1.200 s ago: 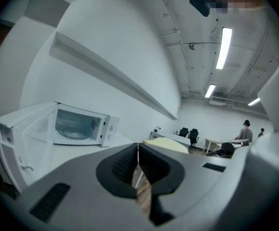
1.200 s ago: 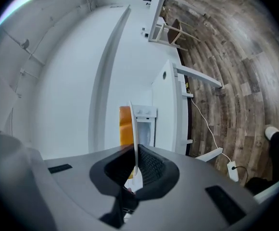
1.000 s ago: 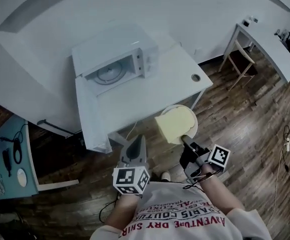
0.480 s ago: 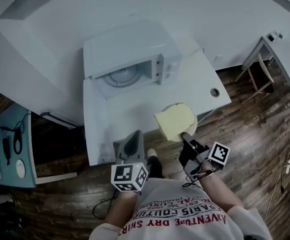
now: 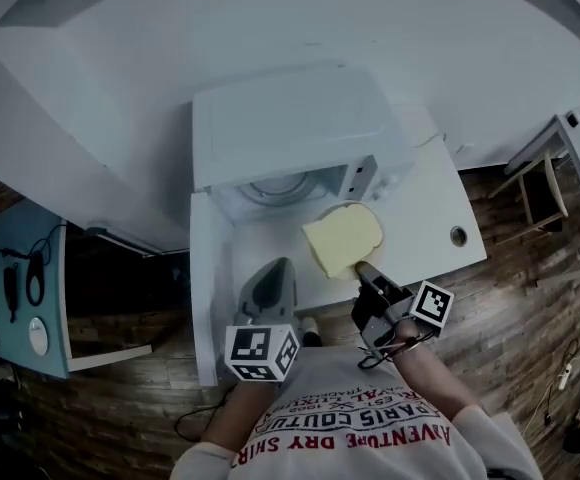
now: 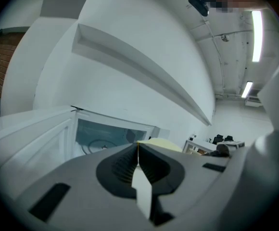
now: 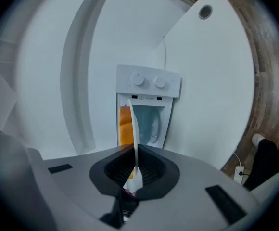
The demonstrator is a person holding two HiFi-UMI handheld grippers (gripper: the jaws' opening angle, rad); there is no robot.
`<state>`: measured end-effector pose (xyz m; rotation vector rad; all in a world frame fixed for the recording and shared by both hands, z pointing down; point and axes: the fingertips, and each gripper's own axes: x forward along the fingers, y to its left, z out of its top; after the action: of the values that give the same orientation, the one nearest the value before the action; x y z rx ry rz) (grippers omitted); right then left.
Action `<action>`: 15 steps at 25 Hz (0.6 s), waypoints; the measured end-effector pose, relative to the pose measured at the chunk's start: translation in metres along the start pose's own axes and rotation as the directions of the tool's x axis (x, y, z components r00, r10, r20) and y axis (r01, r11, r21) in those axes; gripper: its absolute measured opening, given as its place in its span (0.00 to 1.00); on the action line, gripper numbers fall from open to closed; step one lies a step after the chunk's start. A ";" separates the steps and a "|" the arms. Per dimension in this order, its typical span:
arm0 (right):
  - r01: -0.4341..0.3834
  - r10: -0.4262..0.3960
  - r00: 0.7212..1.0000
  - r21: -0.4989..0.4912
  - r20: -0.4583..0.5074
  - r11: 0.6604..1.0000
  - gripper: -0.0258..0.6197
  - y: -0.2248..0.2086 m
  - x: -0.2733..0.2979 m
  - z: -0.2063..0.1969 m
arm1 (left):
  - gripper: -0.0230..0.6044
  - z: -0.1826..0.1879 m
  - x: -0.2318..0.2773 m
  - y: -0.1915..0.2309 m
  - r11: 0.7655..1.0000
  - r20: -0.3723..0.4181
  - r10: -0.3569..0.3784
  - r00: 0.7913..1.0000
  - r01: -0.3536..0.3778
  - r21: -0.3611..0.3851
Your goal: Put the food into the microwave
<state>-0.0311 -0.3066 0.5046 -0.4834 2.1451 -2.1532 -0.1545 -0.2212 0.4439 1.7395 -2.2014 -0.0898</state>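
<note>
Your right gripper [image 5: 367, 271] is clamped on the rim of the plate [image 7: 133, 124] carrying bread [image 5: 342, 240], at frame centre before the open microwave [image 5: 290, 128]. Your left gripper [image 5: 272, 268], lower left of it, is closed with nothing in it.

The microwave [image 5: 290, 123] stands on the counter [image 5: 425, 213], its back to the wall. Its door [image 5: 208, 288] swings out on the left, toward me, and the turntable [image 5: 270, 190] lies inside. My right tongs [image 5: 362, 268] pinch the near rim of the plate [image 7: 134, 124], with the bread [image 5: 342, 240] on it, over the counter just before the opening. My left tongs [image 5: 273, 268], closed on nothing, sit left of the plate, beside the door. Right of the microwave is a hole [image 5: 457, 236] in the counter. A chair [image 5: 542, 183] stands beyond that end.
</note>
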 end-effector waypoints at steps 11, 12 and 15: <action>0.031 -0.034 0.991 -0.028 -0.127 0.999 0.07 -0.014 0.092 0.011 | 0.05 0.004 0.017 0.049 0.990 -0.012 0.140 0.990 -0.140 -0.031; 0.032 -0.037 0.989 -0.032 -0.144 0.999 0.07 -0.016 0.101 0.011 | 0.05 0.004 0.018 0.054 0.986 -0.014 0.159 0.987 -0.160 -0.038; 0.051 -0.055 0.980 -0.028 -0.192 0.998 0.07 -0.024 0.122 0.010 | 0.05 0.004 0.022 0.065 0.976 -0.023 0.213 0.977 -0.213 -0.050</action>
<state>-0.1403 -0.3482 0.5494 -0.3504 2.2808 -2.2936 -0.2204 -0.2265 0.4616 1.4615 -2.3359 -0.0792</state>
